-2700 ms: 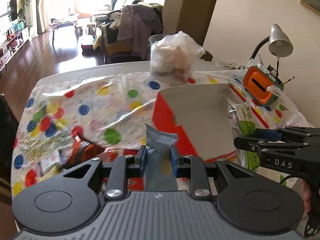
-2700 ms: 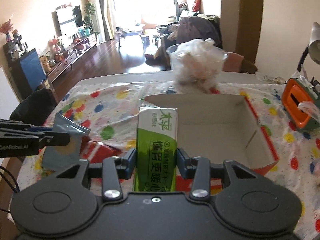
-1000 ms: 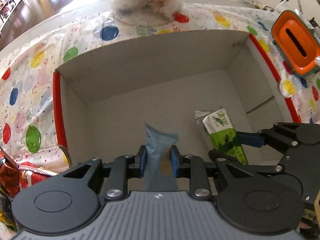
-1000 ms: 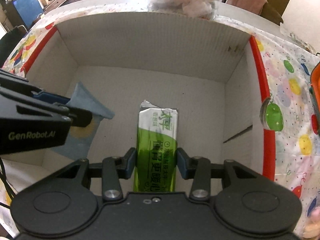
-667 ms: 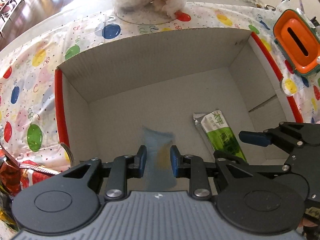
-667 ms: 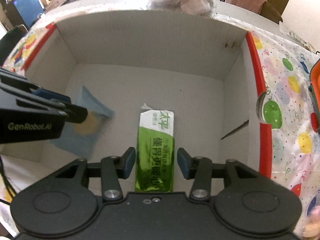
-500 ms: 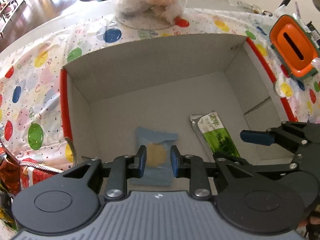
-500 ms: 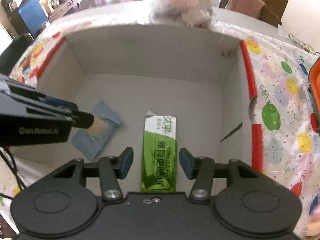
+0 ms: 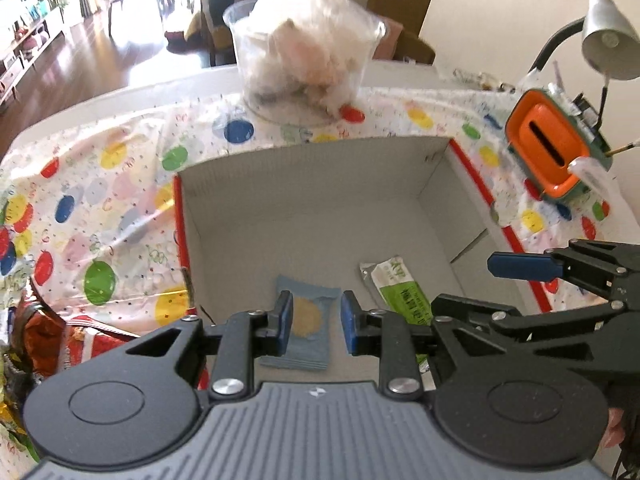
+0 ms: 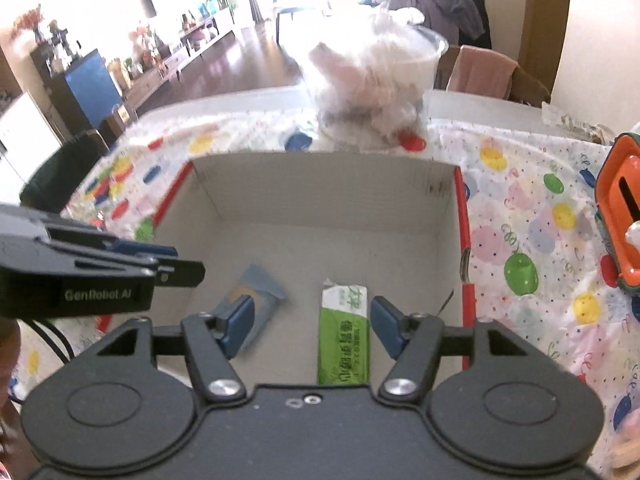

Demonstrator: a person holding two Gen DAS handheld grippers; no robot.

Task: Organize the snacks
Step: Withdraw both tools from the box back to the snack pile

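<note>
A blue snack packet [image 9: 306,326] and a green snack bar [image 9: 402,292] lie flat on the floor of an open cardboard box [image 9: 304,184] with red outer sides. My left gripper [image 9: 313,322] is open and empty above the blue packet. My right gripper [image 10: 307,326] is wide open and empty above the box, with the green bar [image 10: 344,338] and the blue packet [image 10: 252,308] below it. Each gripper shows in the other's view, the right one [image 9: 520,268] and the left one [image 10: 160,260].
A clear tub of white snacks [image 9: 304,48] stands behind the box on the dotted tablecloth [image 9: 100,184]. An orange holder [image 9: 548,148] and a desk lamp [image 9: 608,48] are at the right. More snack packets [image 9: 48,336] lie at the left.
Both grippers let go of their snacks inside the box, opened, and have pulled up and back. The blue packet and green bar now lie on the box floor.
</note>
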